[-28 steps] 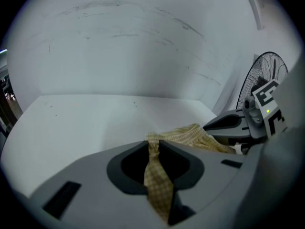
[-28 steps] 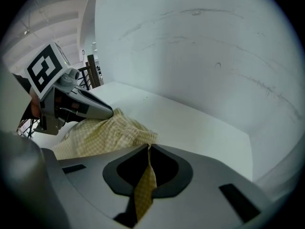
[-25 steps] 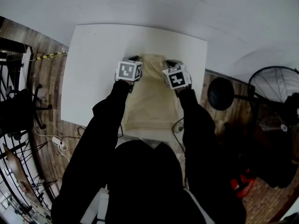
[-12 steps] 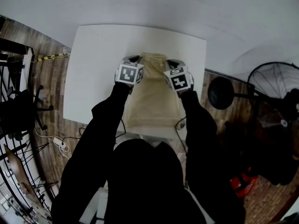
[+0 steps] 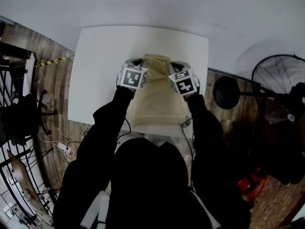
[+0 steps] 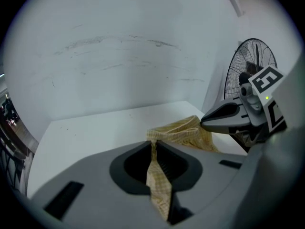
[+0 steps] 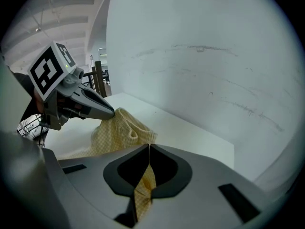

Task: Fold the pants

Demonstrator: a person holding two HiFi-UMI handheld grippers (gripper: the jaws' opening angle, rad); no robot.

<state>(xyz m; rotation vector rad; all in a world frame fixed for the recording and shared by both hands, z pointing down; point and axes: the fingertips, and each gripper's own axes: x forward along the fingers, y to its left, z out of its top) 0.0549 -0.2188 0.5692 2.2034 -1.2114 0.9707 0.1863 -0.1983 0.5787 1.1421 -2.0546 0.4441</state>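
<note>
Pale yellow checked pants (image 5: 157, 97) lie lengthwise on the white table (image 5: 95, 66), their far end lifted between both grippers. My left gripper (image 5: 137, 62) is shut on the left corner of that end; the cloth (image 6: 157, 175) runs through its closed jaws. My right gripper (image 5: 175, 65) is shut on the right corner, with a strip of cloth (image 7: 143, 187) pinched between its jaws. Each gripper shows in the other's view: the right gripper (image 6: 209, 122) at the right, the left gripper (image 7: 107, 112) at the left. The lifted pants edge (image 6: 178, 130) sags between them.
The table's far edge meets a white wall (image 5: 157, 4). A standing fan (image 5: 281, 80) and a round black stand (image 5: 225, 93) are to the right on the wooden floor. A black chair (image 5: 21, 113) and cables (image 5: 59, 144) sit to the left.
Both grippers kept their hold on the pants and shifted slightly toward the near side; the near end of the pants now lies closer to the table's front edge.
</note>
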